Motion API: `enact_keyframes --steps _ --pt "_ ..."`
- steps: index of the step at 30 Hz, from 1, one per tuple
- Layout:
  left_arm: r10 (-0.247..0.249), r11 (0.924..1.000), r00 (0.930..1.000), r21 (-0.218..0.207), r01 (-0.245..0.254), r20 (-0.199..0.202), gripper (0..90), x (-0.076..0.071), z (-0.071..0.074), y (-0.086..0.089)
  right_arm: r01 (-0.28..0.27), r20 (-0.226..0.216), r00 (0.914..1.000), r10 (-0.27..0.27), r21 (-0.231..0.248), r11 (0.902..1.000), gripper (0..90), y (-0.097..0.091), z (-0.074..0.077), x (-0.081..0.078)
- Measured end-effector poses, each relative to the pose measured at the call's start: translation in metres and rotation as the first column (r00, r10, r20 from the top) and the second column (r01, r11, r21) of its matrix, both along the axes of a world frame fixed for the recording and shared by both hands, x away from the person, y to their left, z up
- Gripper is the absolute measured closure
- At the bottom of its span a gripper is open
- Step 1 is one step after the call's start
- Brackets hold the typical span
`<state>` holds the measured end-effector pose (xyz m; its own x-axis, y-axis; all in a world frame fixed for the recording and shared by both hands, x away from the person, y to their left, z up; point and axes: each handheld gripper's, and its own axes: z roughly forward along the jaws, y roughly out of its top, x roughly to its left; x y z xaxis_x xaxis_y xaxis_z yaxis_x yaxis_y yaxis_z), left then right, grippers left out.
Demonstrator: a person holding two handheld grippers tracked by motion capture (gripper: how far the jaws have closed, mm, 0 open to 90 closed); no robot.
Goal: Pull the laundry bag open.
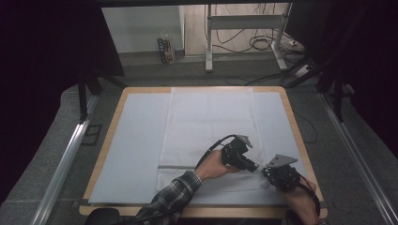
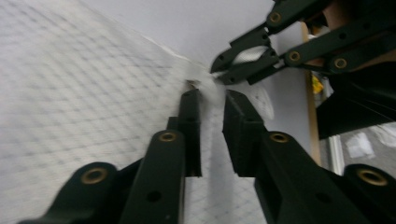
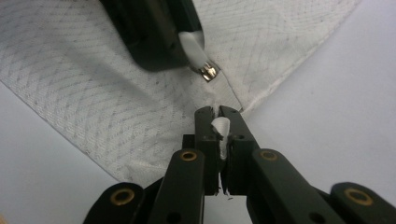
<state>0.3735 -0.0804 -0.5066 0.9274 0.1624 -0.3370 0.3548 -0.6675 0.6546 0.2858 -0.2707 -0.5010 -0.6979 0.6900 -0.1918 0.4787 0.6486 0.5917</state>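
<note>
From my seat at the feed, the table [image 1: 109, 140] is a wooden top under a pale grey sheet [image 1: 136, 140], with a white towel [image 1: 211, 122] laid lengthwise down the middle, running from the far edge toward the near edge. The towel carries a fine diamond weave, and its near right corner sits by the two grippers.

Starting at the left of the pair, my left gripper [image 1: 254, 166] comes in over the towel's near part, held by a hand [image 1: 213, 166] with a plaid sleeve [image 1: 171, 197] behind it. In the left gripper view its jaws stand a little apart, a narrow gap between them, pressed down at the towel's corner [image 2: 205, 88]. A wisp of cloth seems to rise between the tips, but that view is blurred there, so I can't swear they have hold of anything.

Just right of it, near the table's near right corner, is my right gripper [image 1: 268, 172], with the grey plate [image 1: 280, 160] on top. In its own view the jaws are pressed together on a fold of the towel's edge [image 3: 221, 127], white cloth bunched between the tips. The same pinch shows in the left gripper view, where the right gripper [image 2: 219, 70] bites the cloth just beyond my left tips.
</note>
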Motion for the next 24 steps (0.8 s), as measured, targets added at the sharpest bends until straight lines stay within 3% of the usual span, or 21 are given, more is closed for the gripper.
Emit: enact_keyframes --steps 2,4,8,10,12,14,17,19,22,24 --pt "0.027 0.9995 0.9993 0.014 -0.028 0.025 79.2 0.0 0.0 -0.001 0.0 0.0 1.0 0.0 0.0 1.0 85.9 0.0 0.0 0.0" --pt "0.027 0.9996 0.9996 -0.005 -0.027 0.003 80.2 0.002 0.0 0.0 -0.002 0.002 1.0 0.002 -0.002 1.0 85.9 0.0 0.0 0.0" --pt "0.049 0.9986 0.9985 0.016 -0.05 0.025 75.3 0.003 0.001 0.0 -0.004 0.002 1.0 0.004 -0.003 1.0 85.9 0.0 0.0 0.0" --pt "0.07 0.9975 0.9965 0.005 -0.071 0.046 72.7 0.003 0.004 0.0 -0.001 0.001 1.0 0.001 0.001 1.0 86.0 0.0 0.0 0.0" --pt "0.113 0.9936 0.9915 -0.014 -0.112 0.065 65.3 0.002 0.007 -0.004 0.001 -0.002 1.0 -0.001 0.006 1.0 86.0 0.0 0.0 0.0" --pt "0.123 0.9924 0.9879 -0.01 -0.123 0.094 60.3 0.003 0.009 -0.01 0.003 -0.011 0.9999 -0.002 0.011 0.9999 86.0 0.0 0.0 0.0" --pt "0.104 0.9929 0.9802 0.041 -0.112 0.169 54.5 0.001 0.01 -0.023 0.004 -0.011 0.9999 -0.004 0.014 0.9999 85.9 -0.001 0.0 0.0" --pt "0.11 0.9903 0.9743 0.062 -0.124 0.197 51.6 0.0 0.007 -0.03 0.005 -0.01 0.9999 -0.005 0.019 0.9998 85.7 -0.001 0.0 0.0" --pt "0.125 0.9862 0.9695 0.081 -0.145 0.211 49.1 0.001 0.002 -0.038 0.005 -0.012 0.9999 -0.005 0.017 0.9998 85.3 -0.001 0.0 0.001" --pt "0.145 0.9815 0.9618 0.089 -0.169 0.232 48.7 0.001 0.0 -0.041 0.006 -0.014 0.9999 -0.005 0.014 0.9999 85.2 -0.001 -0.001 0.001"
